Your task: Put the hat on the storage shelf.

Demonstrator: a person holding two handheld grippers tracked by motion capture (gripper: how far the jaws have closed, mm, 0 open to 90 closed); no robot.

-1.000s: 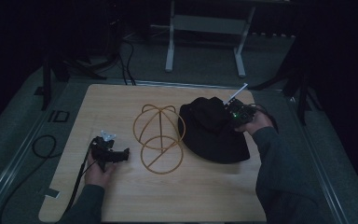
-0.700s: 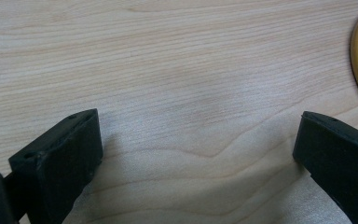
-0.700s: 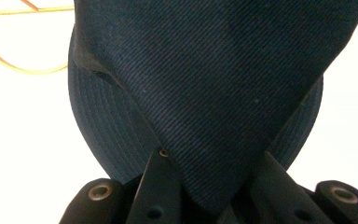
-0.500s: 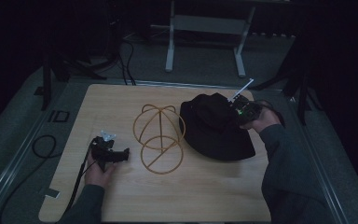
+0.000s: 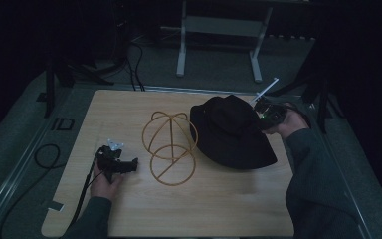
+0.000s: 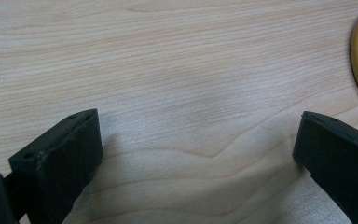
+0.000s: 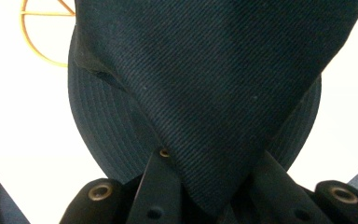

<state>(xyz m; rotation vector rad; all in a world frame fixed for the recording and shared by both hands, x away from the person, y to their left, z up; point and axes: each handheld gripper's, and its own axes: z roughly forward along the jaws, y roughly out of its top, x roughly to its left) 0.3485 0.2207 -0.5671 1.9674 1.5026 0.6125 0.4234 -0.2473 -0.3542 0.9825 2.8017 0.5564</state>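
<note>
Here, seen from above, a person's two forearms in dark sleeves reach in from the near edge of a table. The right hand (image 5: 284, 121) is raised at the far right side, and the right gripper (image 5: 264, 113) pinches the crown of a black bucket hat (image 5: 231, 132); its jaws are closed tight on a fold of the cloth, which the right gripper view shows pulled into a taut peak between them. The hat's brim hangs below, over the table's right half. The left hand (image 5: 107, 175) rests low on the near left, and the left gripper (image 5: 129, 166) points towards the middle with its jaws spread wide and nothing between them.

The table (image 5: 229, 209) is pale wood with visible grain and rounded corners. Around it the room is dark, with grey floor, black cables and a white metal frame (image 5: 218, 37) beyond.

Just left of the hat stands a hat stand (image 5: 169, 145) of thin mustard-yellow wire: a dome of curved ribs above a flat round base ring. The hat is woven twill, with stitched rings around the brim.
</note>
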